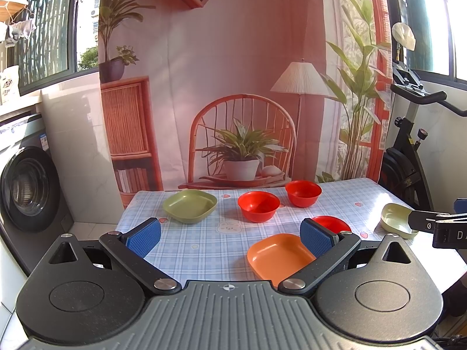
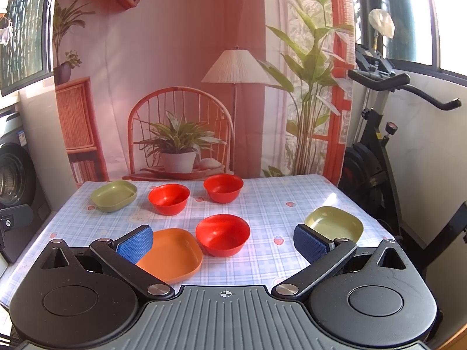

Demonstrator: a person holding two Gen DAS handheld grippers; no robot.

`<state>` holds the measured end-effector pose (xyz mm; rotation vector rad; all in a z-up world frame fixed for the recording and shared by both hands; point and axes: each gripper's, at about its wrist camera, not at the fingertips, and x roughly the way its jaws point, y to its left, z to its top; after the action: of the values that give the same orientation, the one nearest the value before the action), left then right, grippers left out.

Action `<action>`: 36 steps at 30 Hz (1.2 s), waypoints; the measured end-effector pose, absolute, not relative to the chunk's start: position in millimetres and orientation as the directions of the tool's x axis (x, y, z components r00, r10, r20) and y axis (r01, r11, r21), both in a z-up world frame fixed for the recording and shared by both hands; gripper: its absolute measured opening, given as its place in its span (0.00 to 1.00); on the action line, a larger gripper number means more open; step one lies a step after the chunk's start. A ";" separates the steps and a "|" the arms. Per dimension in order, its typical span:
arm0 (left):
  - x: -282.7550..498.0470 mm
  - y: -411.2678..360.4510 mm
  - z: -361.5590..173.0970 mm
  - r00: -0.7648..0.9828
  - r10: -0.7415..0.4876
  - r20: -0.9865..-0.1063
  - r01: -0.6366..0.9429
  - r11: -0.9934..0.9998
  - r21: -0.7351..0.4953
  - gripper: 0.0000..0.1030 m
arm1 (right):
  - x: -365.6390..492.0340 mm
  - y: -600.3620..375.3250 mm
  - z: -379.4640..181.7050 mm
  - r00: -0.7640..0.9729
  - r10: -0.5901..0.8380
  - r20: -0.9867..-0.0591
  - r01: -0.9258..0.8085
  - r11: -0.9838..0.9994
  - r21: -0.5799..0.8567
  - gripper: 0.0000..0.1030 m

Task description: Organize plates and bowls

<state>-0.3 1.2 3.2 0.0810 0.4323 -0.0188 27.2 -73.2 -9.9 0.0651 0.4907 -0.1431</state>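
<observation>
Bowls, three red ones [image 2: 169, 198] [image 2: 223, 188] [image 2: 223, 234], sit apart on the checked tabletop [image 2: 262, 201] among an orange plate [image 2: 172, 255] and two green plates [image 2: 113, 195] [image 2: 334, 223]. Left gripper [image 1: 230, 237] and right gripper [image 2: 223, 240] hover above, jaws wide open, holding nothing.

Checked tablecloth [image 2: 262, 204], printed room backdrop [image 2: 175, 58] behind; washing machine [image 1: 29, 186] left, exercise bike [image 2: 376, 134] right
</observation>
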 end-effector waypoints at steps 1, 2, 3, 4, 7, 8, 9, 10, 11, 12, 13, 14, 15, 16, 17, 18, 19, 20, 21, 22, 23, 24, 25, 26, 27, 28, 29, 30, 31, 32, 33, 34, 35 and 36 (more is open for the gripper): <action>-0.3 1.1 3.0 0.908 -0.001 -0.419 0.035 0.997 0.074 0.99 | 27.1 -73.4 -9.9 0.872 -0.121 -0.474 0.153 0.988 0.028 1.00; -0.3 1.1 3.0 0.908 -0.001 -0.419 0.035 0.997 0.074 0.99 | 27.1 -73.3 -10.2 0.872 -0.121 -0.474 0.153 0.988 0.028 1.00; -0.3 1.2 3.1 0.908 -0.001 -0.419 0.035 0.997 0.074 0.99 | 27.0 -73.4 -10.4 0.872 -0.121 -0.473 0.152 0.988 0.028 1.00; -0.3 1.1 3.0 0.908 -0.001 -0.419 0.035 0.997 0.074 0.99 | 27.0 -73.6 -10.3 0.872 -0.121 -0.474 0.152 0.988 0.028 1.00; -0.3 1.1 3.1 0.908 -0.001 -0.419 0.035 0.997 0.073 0.99 | 26.8 -73.6 -10.2 0.872 -0.121 -0.474 0.152 0.988 0.027 1.00; -0.3 1.2 2.9 0.908 -0.001 -0.419 0.035 0.997 0.074 0.99 | 26.8 -73.4 -10.3 0.872 -0.121 -0.474 0.152 0.988 0.028 1.00; -0.4 1.2 3.0 0.908 -0.001 -0.419 0.035 0.997 0.074 0.99 | 26.8 -73.3 -10.3 0.872 -0.122 -0.473 0.153 0.988 0.027 1.00; -0.4 1.3 2.9 0.908 -0.001 -0.419 0.035 0.997 0.073 0.99 | 26.6 -73.5 -10.1 0.873 -0.122 -0.473 0.152 0.988 0.027 1.00; -0.3 1.3 2.8 0.908 -0.001 -0.419 0.035 0.997 0.073 0.99 | 26.7 -73.4 -10.1 0.873 -0.121 -0.473 0.152 0.988 0.028 1.00; -0.7 2.2 2.8 0.908 -0.001 -0.419 0.034 0.997 0.072 0.99 | 26.7 -73.3 -10.0 0.872 -0.122 -0.473 0.153 0.988 0.028 1.00; -0.5 2.4 2.6 0.908 0.000 -0.418 0.033 0.997 0.072 0.99 | 26.6 -73.5 -9.8 0.872 -0.122 -0.473 0.153 0.988 0.028 1.00; -0.6 2.4 2.9 0.908 0.000 -0.418 0.034 0.997 0.072 0.99 | 26.5 -73.6 -9.7 0.872 -0.122 -0.473 0.153 0.988 0.028 1.00; -0.5 2.6 2.8 0.908 -0.001 -0.418 0.034 0.997 0.072 0.99 | 26.5 -73.7 -9.5 0.872 -0.122 -0.473 0.153 0.988 0.028 1.00; -0.4 2.7 2.9 0.908 -0.001 -0.419 0.034 0.997 0.071 0.99 | 26.5 -73.2 -9.8 0.872 -0.122 -0.473 0.153 0.988 0.028 1.00; -0.5 2.6 2.7 0.908 -0.001 -0.419 0.033 0.997 0.071 0.99 | 26.4 -73.5 -9.5 0.872 -0.122 -0.473 0.153 0.988 0.028 1.00; -0.5 2.7 2.8 0.908 -0.001 -0.419 0.033 0.997 0.071 0.99 | 26.3 -73.5 -9.4 0.872 -0.122 -0.473 0.153 0.988 0.027 1.00; -0.5 2.6 2.7 0.908 -0.001 -0.418 0.034 0.997 0.071 0.99 | 26.4 -73.1 -9.7 0.872 -0.122 -0.473 0.153 0.988 0.027 1.00; -0.4 2.7 2.7 0.908 -0.001 -0.418 0.034 0.997 0.071 0.99 | 26.4 -73.0 -9.7 0.873 -0.122 -0.473 0.153 0.988 0.027 1.00; -0.5 2.7 2.8 0.908 -0.001 -0.418 0.034 0.997 0.071 0.99 | 26.3 -73.0 -9.6 0.872 -0.122 -0.473 0.153 0.988 0.027 1.00; -0.4 2.8 2.8 0.908 -0.001 -0.419 0.034 0.997 0.071 0.99 | 26.3 -73.1 -9.5 0.872 -0.122 -0.473 0.153 0.988 0.027 1.00; -0.4 2.8 2.7 0.908 -0.001 -0.419 0.034 0.997 0.070 0.99 | 26.2 -72.9 -9.6 0.872 -0.122 -0.473 0.153 0.988 0.027 1.00; -0.4 2.9 2.8 0.908 -0.001 -0.419 0.034 0.997 0.070 0.99 | 26.2 -72.8 -9.6 0.872 -0.123 -0.473 0.154 0.988 0.027 1.00; -0.4 2.8 2.7 0.908 -0.001 -0.419 0.034 0.997 0.070 0.99 | 26.2 -73.1 -9.4 0.872 -0.123 -0.473 0.153 0.988 0.027 1.00; -0.6 2.9 3.1 0.908 -0.001 -0.419 0.034 0.997 0.070 0.99 | 26.3 -73.2 -9.4 0.872 -0.122 -0.473 0.153 0.988 0.027 1.00; -0.5 2.8 2.8 0.908 -0.001 -0.418 0.034 0.997 0.070 0.99 | 26.3 -73.4 -9.3 0.872 -0.123 -0.473 0.154 0.988 0.028 1.00; -0.4 2.9 2.7 0.908 -0.001 -0.418 0.034 0.997 0.070 0.99 | 26.3 -73.7 -9.2 0.872 -0.123 -0.473 0.154 0.988 0.027 1.00; -0.3 2.9 2.7 0.908 -0.002 -0.419 0.034 0.997 0.070 0.99 | 26.3 -73.8 -9.2 0.872 -0.122 -0.473 0.153 0.988 0.027 1.00; -0.4 3.0 2.8 0.908 -0.001 -0.419 0.034 0.997 0.070 0.99 | 26.3 -74.0 -9.1 0.872 -0.122 -0.473 0.153 0.988 0.027 1.00; -0.4 3.1 2.7 0.908 -0.001 -0.419 0.034 0.997 0.070 0.99 | 26.3 -74.2 -8.9 0.873 -0.123 -0.473 0.153 0.988 0.026 1.00; -0.5 3.5 3.0 0.908 -0.001 -0.419 0.033 0.997 0.068 0.99 | 26.3 -74.4 -8.8 0.873 -0.123 -0.473 0.153 0.988 0.026 1.00; -0.7 3.4 1.5 0.908 -0.001 -0.419 0.031 0.997 0.065 0.99 | 26.4 -74.6 -8.6 0.873 -0.123 -0.472 0.153 0.988 0.027 1.00; -0.8 3.8 0.5 0.908 -0.001 -0.420 0.029 0.998 0.061 0.99 | 27.1 -73.9 -9.0 0.874 -0.123 -0.471 0.153 0.988 0.026 1.00; -0.5 3.9 -0.2 0.907 0.000 -0.421 0.027 0.998 0.059 0.99 | 26.2 -73.2 -8.5 0.873 -0.123 -0.471 0.153 0.988 0.026 1.00; -0.6 3.9 -0.4 0.907 0.001 -0.422 0.025 0.998 0.058 0.99 | 26.3 -73.9 -8.2 0.873 -0.123 -0.471 0.154 0.988 0.026 1.00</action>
<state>-0.6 3.9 -0.4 0.0626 0.4354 -0.0124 26.3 -73.9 -8.2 0.0637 0.4878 -0.1449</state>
